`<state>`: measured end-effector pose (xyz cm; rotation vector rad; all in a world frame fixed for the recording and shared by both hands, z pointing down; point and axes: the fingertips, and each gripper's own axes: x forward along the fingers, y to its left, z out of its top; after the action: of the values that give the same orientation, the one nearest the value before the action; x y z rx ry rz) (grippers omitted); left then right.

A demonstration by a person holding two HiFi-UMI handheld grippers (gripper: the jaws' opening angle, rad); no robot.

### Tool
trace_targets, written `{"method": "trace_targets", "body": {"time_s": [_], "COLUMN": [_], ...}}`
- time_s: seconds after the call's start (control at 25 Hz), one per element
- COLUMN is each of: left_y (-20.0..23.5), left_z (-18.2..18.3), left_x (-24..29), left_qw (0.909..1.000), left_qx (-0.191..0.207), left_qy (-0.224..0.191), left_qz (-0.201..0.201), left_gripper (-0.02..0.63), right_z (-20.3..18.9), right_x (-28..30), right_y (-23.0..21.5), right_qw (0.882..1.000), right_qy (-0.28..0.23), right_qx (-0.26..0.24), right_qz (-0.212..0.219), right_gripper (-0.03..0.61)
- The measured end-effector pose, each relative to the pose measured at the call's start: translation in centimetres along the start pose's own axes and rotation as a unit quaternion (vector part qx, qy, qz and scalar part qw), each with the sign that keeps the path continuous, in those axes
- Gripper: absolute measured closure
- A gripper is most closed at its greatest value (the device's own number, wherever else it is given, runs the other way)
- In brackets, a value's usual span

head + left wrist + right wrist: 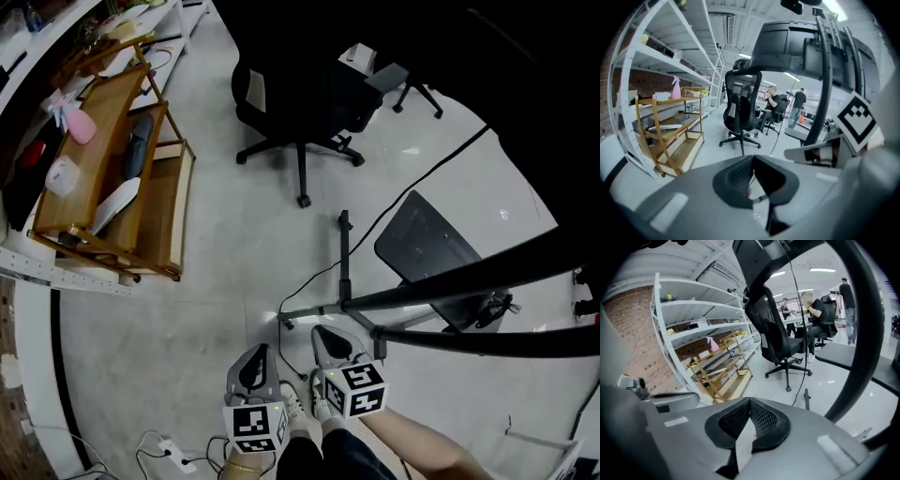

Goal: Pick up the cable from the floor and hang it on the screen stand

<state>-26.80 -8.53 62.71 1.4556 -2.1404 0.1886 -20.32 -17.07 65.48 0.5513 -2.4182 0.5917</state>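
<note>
A thin black cable (373, 225) trails over the pale floor from near the stand's foot toward the far right. It also shows as a hanging line in the left gripper view, cable (780, 126), and in the right gripper view, cable (803, 371). The black screen stand (345, 267) spreads its legs and arms just ahead of both grippers. My left gripper (255, 356) and right gripper (328, 336) hover side by side at the bottom centre, above the floor. The left gripper (752, 161) is shut and holds nothing. The right gripper (750, 404) is also shut and holds nothing.
A black office chair (300, 103) stands beyond the stand. A wooden shelf cart (122, 197) with bottles sits at the left beside white racking. A dark flat panel (427, 244) lies right of the stand. A white power strip (170, 451) is near my feet.
</note>
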Motion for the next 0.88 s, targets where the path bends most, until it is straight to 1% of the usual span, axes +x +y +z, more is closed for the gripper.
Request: {"method": "trace_targets", "body": {"time_s": [0.16,0.24,0.28,0.32,0.36,0.44,0.52,0.64,0.76,0.8,0.88], "left_y": [2.4,3.1,3.4,3.5,3.5,3.3,3.2,3.2,3.5,3.6,3.8], "left_z": [-4.7,-7.0,-8.1,-9.2,-10.2,-11.8,-13.1,-15.2,-16.7,-17.0,-17.5], "left_x": [7.3,10.3,11.8,13.3,14.7,17.0,18.3,19.0,19.5,19.7,20.1], "left_qw": [1.0,0.9999,0.9998,0.9998,0.9997,0.9996,0.9997,0.9996,0.9993,0.9992,0.9992], "left_qx": [0.0,0.005,0.008,0.011,0.015,0.019,0.013,-0.002,-0.009,-0.009,-0.009], "left_qy": [0.006,0.012,0.015,0.018,0.02,0.02,0.02,0.027,0.035,0.037,0.04], "left_qz": [0.006,0.009,0.009,0.006,0.002,-0.006,-0.01,-0.012,-0.008,-0.007,-0.004], "left_gripper": [0.606,0.607,0.607,0.607,0.606,0.607,0.607,0.607,0.607,0.606,0.607], "right_z": [-3.2,-5.7,-7.1,-8.3,-9.4,-11.1,-12.8,-15.0,-15.8,-15.8,-15.5], "right_x": [8.3,12.1,14.1,16.1,18.1,21.6,24.4,27.2,29.1,29.5,29.9], "right_y": [-7.3,-9.8,-10.9,-12.0,-13.2,-15.8,-17.8,-19.3,-20.7,-21.1,-21.4], "right_qw": [0.998,0.998,0.998,0.997,0.996,0.994,0.992,0.988,0.985,0.985,0.985], "right_qy": [-0.002,0.015,0.028,0.041,0.052,0.066,0.081,0.102,0.104,0.103,0.101], "right_qx": [0.014,0.0,-0.01,-0.017,-0.019,-0.003,0.026,0.049,0.069,0.068,0.046], "right_qz": [-0.058,-0.065,-0.063,-0.062,-0.066,-0.083,-0.096,-0.102,-0.117,-0.123,-0.133], "right_gripper": [0.578,0.573,0.52,0.489,0.488,0.471,0.46,0.439,0.431,0.436,0.492]}}
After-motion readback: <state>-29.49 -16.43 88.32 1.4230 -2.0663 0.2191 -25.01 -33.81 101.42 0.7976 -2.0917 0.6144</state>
